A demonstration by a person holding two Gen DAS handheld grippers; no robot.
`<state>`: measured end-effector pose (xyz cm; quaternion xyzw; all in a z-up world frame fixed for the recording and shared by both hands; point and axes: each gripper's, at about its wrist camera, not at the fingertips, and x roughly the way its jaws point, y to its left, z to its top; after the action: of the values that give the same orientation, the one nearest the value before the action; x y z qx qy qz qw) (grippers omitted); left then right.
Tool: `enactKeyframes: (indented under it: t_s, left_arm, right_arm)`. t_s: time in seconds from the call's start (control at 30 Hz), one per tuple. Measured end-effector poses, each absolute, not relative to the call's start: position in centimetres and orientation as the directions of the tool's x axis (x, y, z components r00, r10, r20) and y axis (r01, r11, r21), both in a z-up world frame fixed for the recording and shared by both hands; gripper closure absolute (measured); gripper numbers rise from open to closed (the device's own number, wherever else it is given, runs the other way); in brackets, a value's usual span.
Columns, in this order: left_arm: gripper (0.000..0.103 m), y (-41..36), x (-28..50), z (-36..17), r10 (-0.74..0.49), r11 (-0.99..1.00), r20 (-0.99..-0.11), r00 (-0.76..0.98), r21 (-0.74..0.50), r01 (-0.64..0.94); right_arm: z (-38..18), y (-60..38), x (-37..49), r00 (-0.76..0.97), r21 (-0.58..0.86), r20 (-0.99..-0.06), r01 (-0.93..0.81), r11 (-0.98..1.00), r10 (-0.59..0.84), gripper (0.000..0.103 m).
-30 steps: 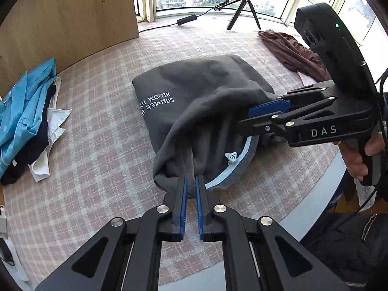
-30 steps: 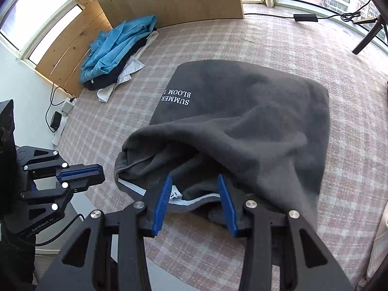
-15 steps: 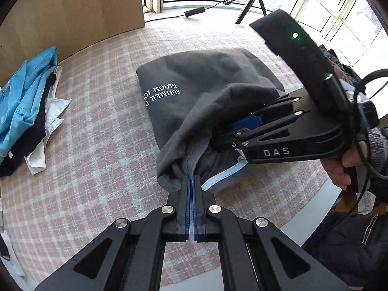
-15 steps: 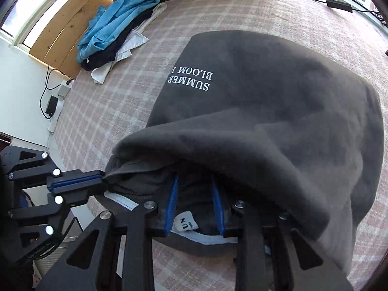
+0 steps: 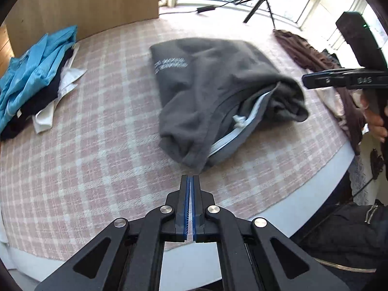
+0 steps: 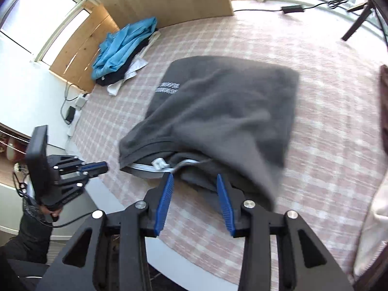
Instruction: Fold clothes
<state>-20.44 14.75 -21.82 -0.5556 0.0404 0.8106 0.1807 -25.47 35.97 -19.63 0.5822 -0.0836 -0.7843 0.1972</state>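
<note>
The dark grey garment [image 5: 213, 89] lay partly folded near the middle of the table [image 5: 80, 160], which carried a pink-and-white checked cloth. White lettering on the garment was too blurred to read. Its open end, with a pale blue inner band and a small white tag, faced the table's near edge.

The left tool [image 5: 190, 178] stood just short of the garment's nearest corner. Its blue pads were all but together, with only a sliver of light between them and no cloth in that gap. In the right wrist view, the same tool [image 6: 103, 166] sat off the garment's left side, apart from it, over the table's rim.

The right tool [image 6: 195, 179] was at the garment's open end, its jaws partly apart and opening. The garment's lower edge lay at the fingertips; neither pad pressed on cloth. In the left wrist view, this tool [image 5: 306, 80] was just clear of the garment's right side, held by a hand [image 5: 374, 123].

To the far left of the garment lay a heap of blue, dark and white clothes [image 5: 31, 77]. To its far right lay a brown garment [image 5: 305, 53].
</note>
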Motion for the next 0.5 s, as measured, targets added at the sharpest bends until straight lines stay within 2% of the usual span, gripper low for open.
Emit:
enactKeyframes:
  t_s: [0.07, 0.2, 0.3, 0.4, 0.5]
  left_arm:
    - [0.09, 17.6, -21.3, -21.3, 0.294, -0.904, -0.899, -0.324, -0.152, -0.401]
    - [0.088, 23.3, -24.4, -21.8, 0.317, -0.865, -0.893, -0.32, -0.134, -0.484]
    - [0.08, 26.8, -26.5, -22.4, 0.317, -0.841, -0.896, -0.311, -0.113, -0.529]
    - [0.079, 29.1, -28.0, -22.8, 0.311, -0.828, -0.904, -0.295, -0.105, -0.551]
    - [0.081, 30.1, -28.6, -23.3, 0.342, -0.808, -0.905, -0.251, -0.147, -0.571]
  right_arm:
    - [-19.7, 37.6, -25.0, -0.263, 0.304, -0.899, 0.201, -0.931, -0.351, 0.06]
    - [-21.0, 38.5, -25.1, -0.249, 0.264, -0.916, 0.219, -0.939, -0.316, 0.06]
    - [-22.1, 38.3, -25.2, -0.242, 0.229, -0.926, 0.253, -0.94, -0.291, 0.06]
    - [-22.9, 38.3, -25.4, -0.242, 0.184, -0.937, 0.274, -0.944, -0.253, 0.06]
    - [-23.1, 38.7, -25.5, -0.245, 0.17, -0.938, 0.291, -0.941, -0.245, 0.06]
